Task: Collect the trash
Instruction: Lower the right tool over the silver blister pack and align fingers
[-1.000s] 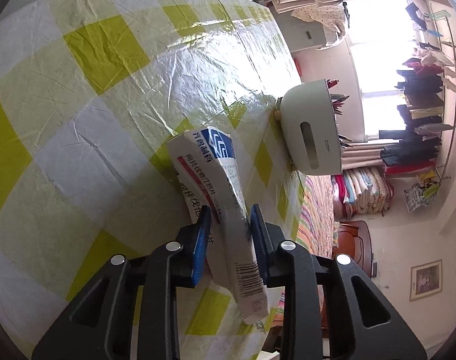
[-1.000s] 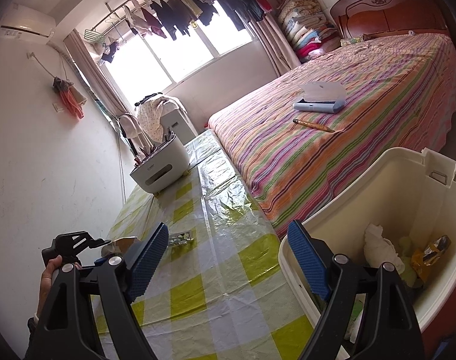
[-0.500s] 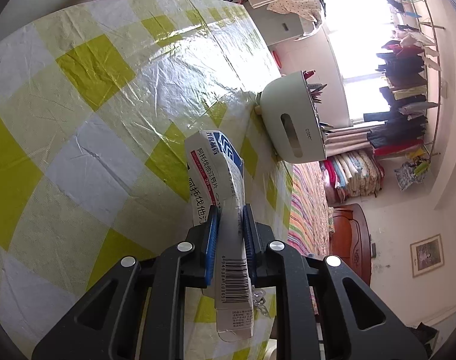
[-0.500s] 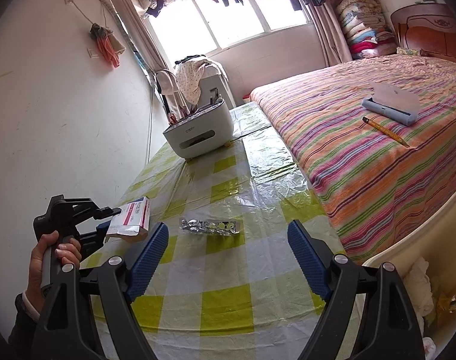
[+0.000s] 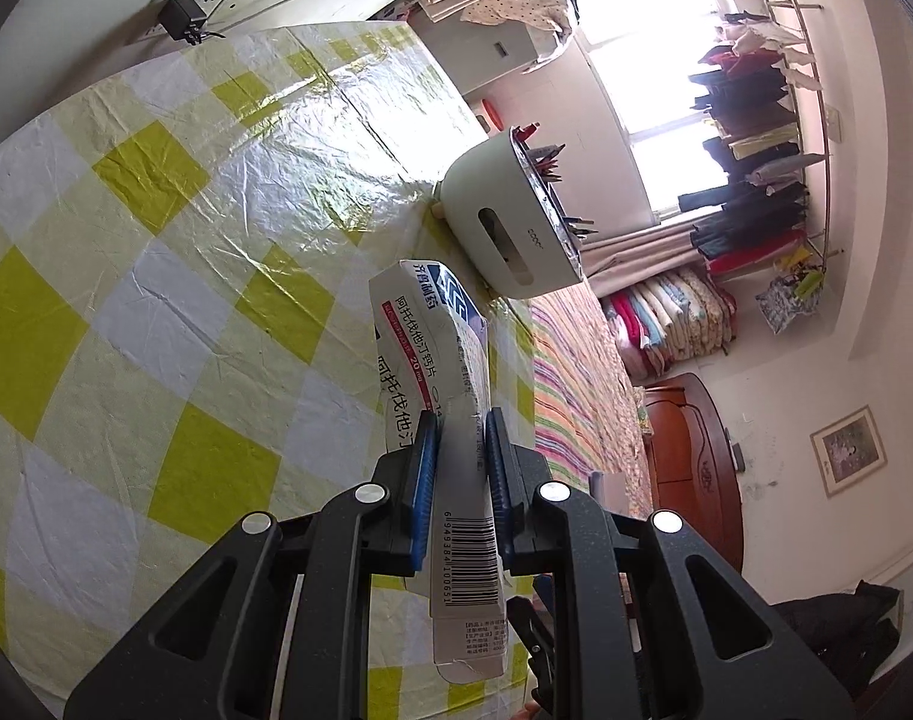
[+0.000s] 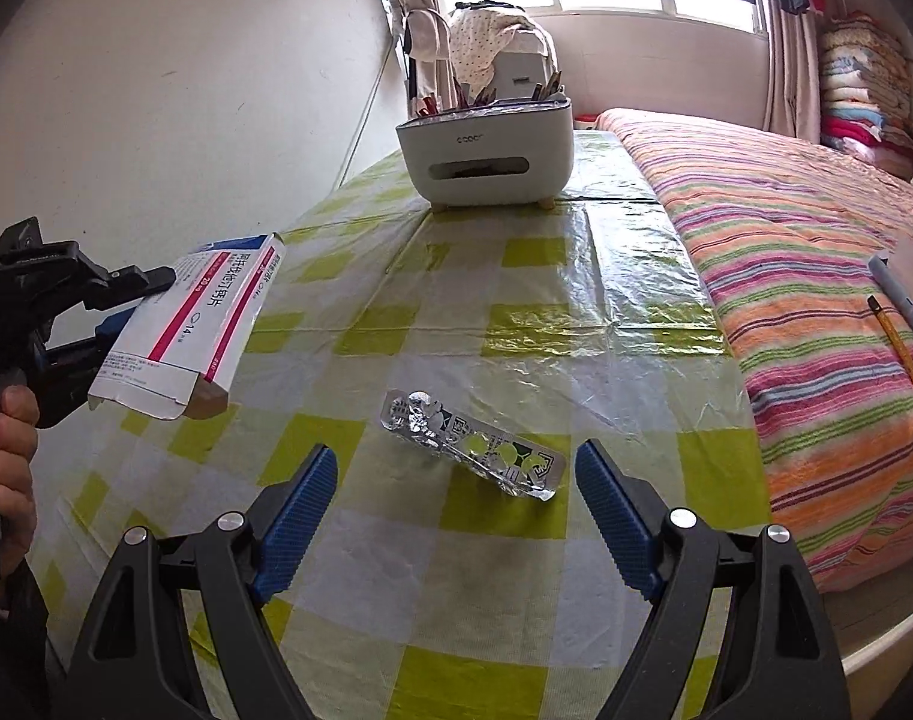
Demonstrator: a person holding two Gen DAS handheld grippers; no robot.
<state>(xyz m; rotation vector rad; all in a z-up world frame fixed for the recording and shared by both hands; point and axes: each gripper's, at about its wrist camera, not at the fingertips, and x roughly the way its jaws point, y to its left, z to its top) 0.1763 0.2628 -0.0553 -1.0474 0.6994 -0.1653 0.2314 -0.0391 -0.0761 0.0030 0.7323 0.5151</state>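
A white medicine box with red and blue print is pinched between the blue pads of my left gripper, lifted off the checked tablecloth. From the right wrist view the same medicine box hangs in the air at the left, held by the left gripper in a person's hand. A crumpled silver blister pack lies on the tablecloth just ahead of my right gripper, whose jaws stand wide open around nothing.
A white organiser box with pens stands at the table's far end. A striped bed runs along the table's right side, with a pencil on it. A wall socket with a black plug sits by the table edge.
The left gripper closed tighter on the medicine box and lifted it off the table. The right gripper swung left, away from the white bin, to face the blister pack.
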